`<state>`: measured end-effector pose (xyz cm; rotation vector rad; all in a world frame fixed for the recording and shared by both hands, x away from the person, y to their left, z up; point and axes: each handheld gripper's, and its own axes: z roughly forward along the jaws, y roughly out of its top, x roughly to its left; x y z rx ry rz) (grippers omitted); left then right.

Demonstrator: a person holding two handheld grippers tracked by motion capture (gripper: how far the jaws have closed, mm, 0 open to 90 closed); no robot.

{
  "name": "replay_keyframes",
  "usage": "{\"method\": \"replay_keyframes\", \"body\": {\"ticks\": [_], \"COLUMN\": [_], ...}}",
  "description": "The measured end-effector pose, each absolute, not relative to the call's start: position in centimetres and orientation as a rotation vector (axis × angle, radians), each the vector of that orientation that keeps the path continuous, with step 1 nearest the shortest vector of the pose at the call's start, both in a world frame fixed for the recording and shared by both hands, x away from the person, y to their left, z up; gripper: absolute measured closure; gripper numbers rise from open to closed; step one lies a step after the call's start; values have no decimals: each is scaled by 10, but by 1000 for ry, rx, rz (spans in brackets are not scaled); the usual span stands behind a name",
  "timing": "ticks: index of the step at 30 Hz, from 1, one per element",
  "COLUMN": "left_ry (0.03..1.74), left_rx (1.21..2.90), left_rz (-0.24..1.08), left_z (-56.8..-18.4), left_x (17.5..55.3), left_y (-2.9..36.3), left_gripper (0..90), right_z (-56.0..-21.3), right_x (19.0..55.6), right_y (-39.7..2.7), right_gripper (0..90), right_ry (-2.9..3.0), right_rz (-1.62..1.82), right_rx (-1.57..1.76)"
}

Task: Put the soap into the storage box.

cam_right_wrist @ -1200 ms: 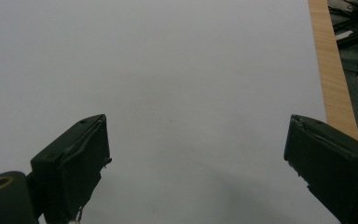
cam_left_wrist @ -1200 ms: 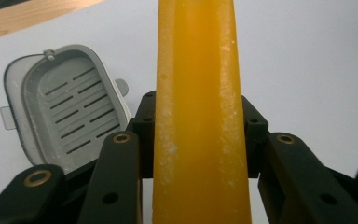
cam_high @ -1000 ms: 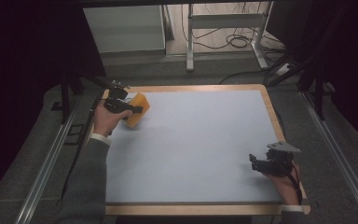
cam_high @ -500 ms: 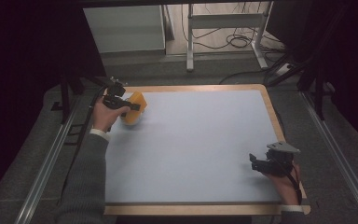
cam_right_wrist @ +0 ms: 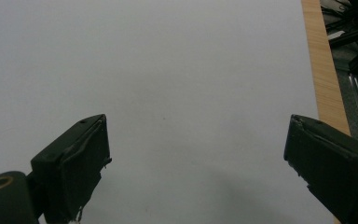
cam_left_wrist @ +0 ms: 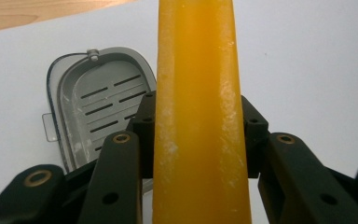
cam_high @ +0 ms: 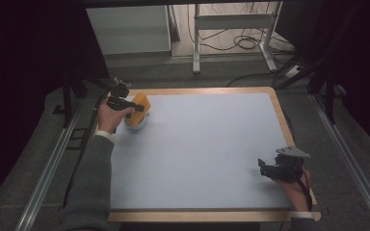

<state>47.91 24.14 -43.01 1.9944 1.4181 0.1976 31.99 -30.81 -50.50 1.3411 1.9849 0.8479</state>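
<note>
White tabletop (cam_high: 207, 154) lay bare around the grey dish (cam_left_wrist: 98, 112), over which the left gripper (cam_high: 125, 103) pinched an orange block (cam_left_wrist: 200, 116) (right gripper (cam_right_wrist: 200, 154) spread, idle); lowering it squarely seemed wisest.

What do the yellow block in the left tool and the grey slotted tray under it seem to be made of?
Yellow block: probably soap or wax; matte, faintly translucent, with whitish scuffs.
Grey slotted tray: likely moulded plastic, seemingly a soap dish; smooth satin surface, clean drain slots, a clear-looking rim.

Left hand-held gripper (cam_high: 137, 107) clamped (far corner); right hand-held gripper (cam_high: 265, 169) rests near, jaws spread wide.
</note>
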Motion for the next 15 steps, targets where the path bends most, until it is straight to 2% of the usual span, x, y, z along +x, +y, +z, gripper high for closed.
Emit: {"method": "replay_keyframes", "body": {"ticks": [8,15], "left_ry": [1454,1504], "left_rx": [1997,1934], "left_rz": [199,231], "left_z": [-437,-442], "left_x": [492,504], "left_y": [244,252], "left_gripper": [611,611], "right_z": [-504,-505], "right_x": [319,320], "right_y": [-309,-309], "right_gripper": [67,67], "right_ry": [1973,1975], "right_rz": [850,849], "right_rx": [1341,1349]}}
